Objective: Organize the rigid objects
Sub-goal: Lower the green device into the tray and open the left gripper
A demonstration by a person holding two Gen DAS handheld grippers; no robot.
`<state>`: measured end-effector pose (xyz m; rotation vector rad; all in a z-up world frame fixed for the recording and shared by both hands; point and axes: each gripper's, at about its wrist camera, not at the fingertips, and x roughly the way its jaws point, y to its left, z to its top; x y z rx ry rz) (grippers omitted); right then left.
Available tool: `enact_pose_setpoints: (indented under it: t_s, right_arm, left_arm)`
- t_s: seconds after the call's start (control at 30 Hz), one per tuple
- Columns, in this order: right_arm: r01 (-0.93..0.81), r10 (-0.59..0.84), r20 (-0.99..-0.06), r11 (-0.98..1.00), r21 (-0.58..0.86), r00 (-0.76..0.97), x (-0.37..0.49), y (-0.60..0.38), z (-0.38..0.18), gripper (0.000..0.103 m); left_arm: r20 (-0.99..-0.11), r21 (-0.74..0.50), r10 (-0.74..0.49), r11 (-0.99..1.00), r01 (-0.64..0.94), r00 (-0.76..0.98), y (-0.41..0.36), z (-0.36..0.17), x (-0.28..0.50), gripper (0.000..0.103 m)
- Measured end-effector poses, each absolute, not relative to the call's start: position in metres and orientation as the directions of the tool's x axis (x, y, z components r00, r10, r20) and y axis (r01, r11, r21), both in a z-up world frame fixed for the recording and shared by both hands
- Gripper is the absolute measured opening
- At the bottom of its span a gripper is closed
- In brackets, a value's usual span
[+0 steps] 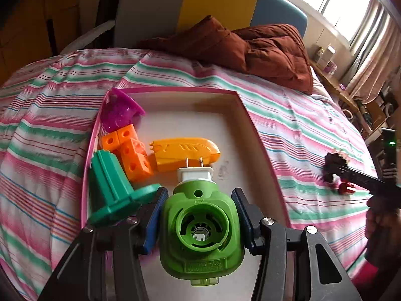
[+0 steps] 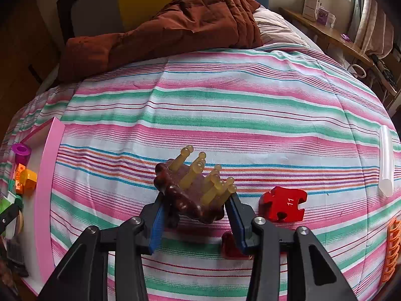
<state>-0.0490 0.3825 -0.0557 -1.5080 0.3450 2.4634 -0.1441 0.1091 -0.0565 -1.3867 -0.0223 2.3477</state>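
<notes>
Left hand-held gripper (image 1: 200,213) is clamped on a green plug-in vaporizer (image 1: 201,228), blue pads against both its sides, white two-pin plug end pointing away from the camera, held over the pink-rimmed white tray (image 1: 240,115) on the bed. Tray's left side is crowded: purple funnel-shaped cup (image 1: 120,110) in the far left corner, orange perforated cube block (image 1: 132,150) just below it, yellow-orange moulded toy shell (image 1: 185,153) lying just beyond the plug pins, teal flanged plastic piece (image 1: 110,190) tipped over beside the gripper's left finger. The tray's right half is bare. Right hand-held gripper (image 2: 196,205) is closed on a dark brown hair-brush head (image 2: 190,193) with yellowish ball-tipped bristles pointing up and away; both blue pads sit against its sides, low over the striped bedsheet (image 2: 225,100). Whether it rests on the sheet, can't tell. Red jigsaw piece marked 11 (image 2: 283,204) lies just right of the right finger; a second red piece (image 2: 231,245) is partly hidden under that finger. Further right: translucent white stick (image 2: 386,160) and, at the frame edge, an orange plastic grid piece (image 2: 392,248). The tray sits well to the left in the right wrist view, with the sheet between them bare. Rust-brown quilt (image 2: 175,25) is bunched at the far end of the bed. In the left wrist view a hand (image 1: 383,220) grips the right tool at the right edge.
</notes>
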Motion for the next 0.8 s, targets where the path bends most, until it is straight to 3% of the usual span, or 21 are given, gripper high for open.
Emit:
enact_pose_setpoints:
  t_s: [0.4,0.8]
  right_arm:
    - [-0.316,0.072,-0.894,-0.945,0.08,-0.442,-0.049,0.382,-0.057,0.045]
    - [-0.314,0.08,-0.893,-0.947,0.071,-0.443,-0.047,0.381,-0.058,0.045]
  left_arm:
    - [-0.81,-0.174,0.331,-0.924,-0.341,-0.484,0.107,-0.043,-0.135,0.053]
    - [-0.776,-0.071,0.257,-0.943,-0.324,-0.577,0.095,-0.022,-0.078,0.053]
